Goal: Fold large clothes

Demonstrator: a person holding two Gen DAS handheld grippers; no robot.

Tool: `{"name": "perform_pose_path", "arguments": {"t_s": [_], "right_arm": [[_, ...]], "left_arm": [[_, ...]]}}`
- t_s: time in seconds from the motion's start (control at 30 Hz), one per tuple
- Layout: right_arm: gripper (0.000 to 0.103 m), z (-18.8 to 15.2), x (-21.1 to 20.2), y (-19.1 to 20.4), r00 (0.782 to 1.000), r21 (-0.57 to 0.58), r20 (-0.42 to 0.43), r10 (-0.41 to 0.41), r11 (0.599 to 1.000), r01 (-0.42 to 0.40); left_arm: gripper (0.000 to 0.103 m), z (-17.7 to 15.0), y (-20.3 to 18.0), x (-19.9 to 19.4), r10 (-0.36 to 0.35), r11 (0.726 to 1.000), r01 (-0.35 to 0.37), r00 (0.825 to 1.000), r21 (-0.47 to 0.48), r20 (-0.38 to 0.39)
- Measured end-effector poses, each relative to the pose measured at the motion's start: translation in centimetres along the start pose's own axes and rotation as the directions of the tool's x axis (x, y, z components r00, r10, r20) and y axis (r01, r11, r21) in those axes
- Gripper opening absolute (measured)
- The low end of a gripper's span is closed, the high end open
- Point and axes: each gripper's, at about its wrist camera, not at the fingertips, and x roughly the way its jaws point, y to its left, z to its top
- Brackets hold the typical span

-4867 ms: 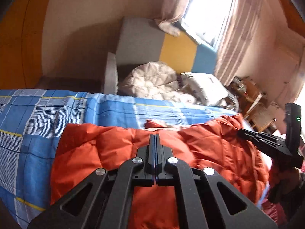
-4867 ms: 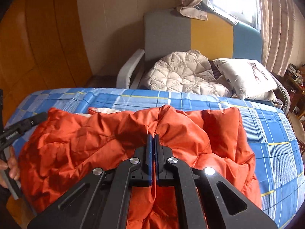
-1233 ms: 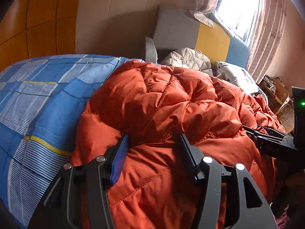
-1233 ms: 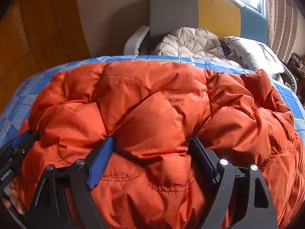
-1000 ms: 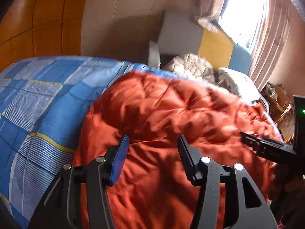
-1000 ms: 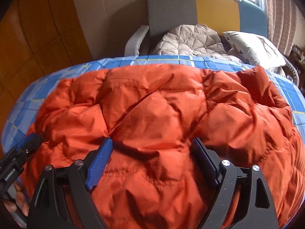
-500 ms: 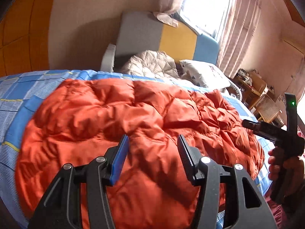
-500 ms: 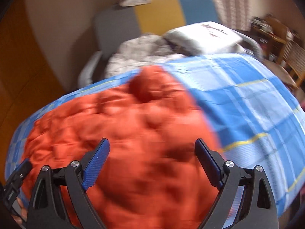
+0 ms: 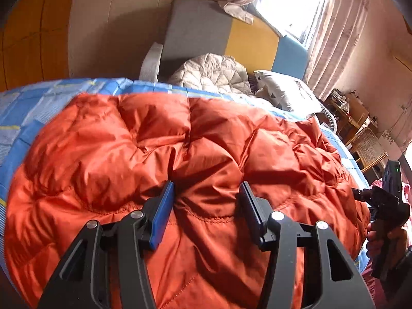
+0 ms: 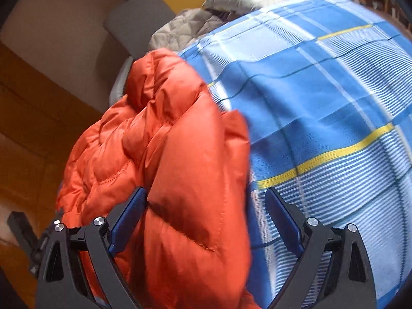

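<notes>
Orange puffer jacket point(image 9: 195, 159) lies spread on the blue checked bed point(image 10: 322, 97), right under both tongs. Left tongs point(image 9: 206, 206) gape half-wide above it, gripping nothing. Right tongs point(image 10: 206, 216) stand wide open over the jacket's edge.
</notes>
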Motion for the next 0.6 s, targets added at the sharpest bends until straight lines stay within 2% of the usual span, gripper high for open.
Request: {"name": "perform_pose_path", "arguments": {"t_s": [0.13,0.23,0.3,0.47,0.6], "right_arm": [[0.085,-0.1,0.9,0.3,0.996,-0.01,-0.048,0.07,0.997,-0.07],[0.076,0.1,1.0,0.3,0.994,-0.013,-0.063,0.089,0.996,-0.09],[0.072,0.1,0.9,0.7,0.994,-0.028,-0.071,0.082,0.996,-0.084],[0.071,-0.4,-0.4,1.8,0.994,-0.087,-0.098,0.039,0.995,-0.048],[0.07,-1.8,-1.3,2.6,0.989,-0.143,-0.146,0.037,0.988,-0.058]], "left_arm": [[0.053,-0.5,0.4,1.0,-0.008,1.0,0.008,1.0,0.003,-0.013],[0.052,-0.6,0.7,1.6,-0.021,1.0,0.021,1.0,-0.018,-0.021],[0.052,-0.8,0.8,1.8,-0.02,1.0,0.02,1.0,-0.021,-0.017],[0.052,-1.0,0.9,2.0,-0.024,1.0,0.024,1.0,-0.019,-0.011],[0.052,-1.2,1.1,1.9,-0.031,0.999,0.031,1.0,-0.018,-0.005]]}}
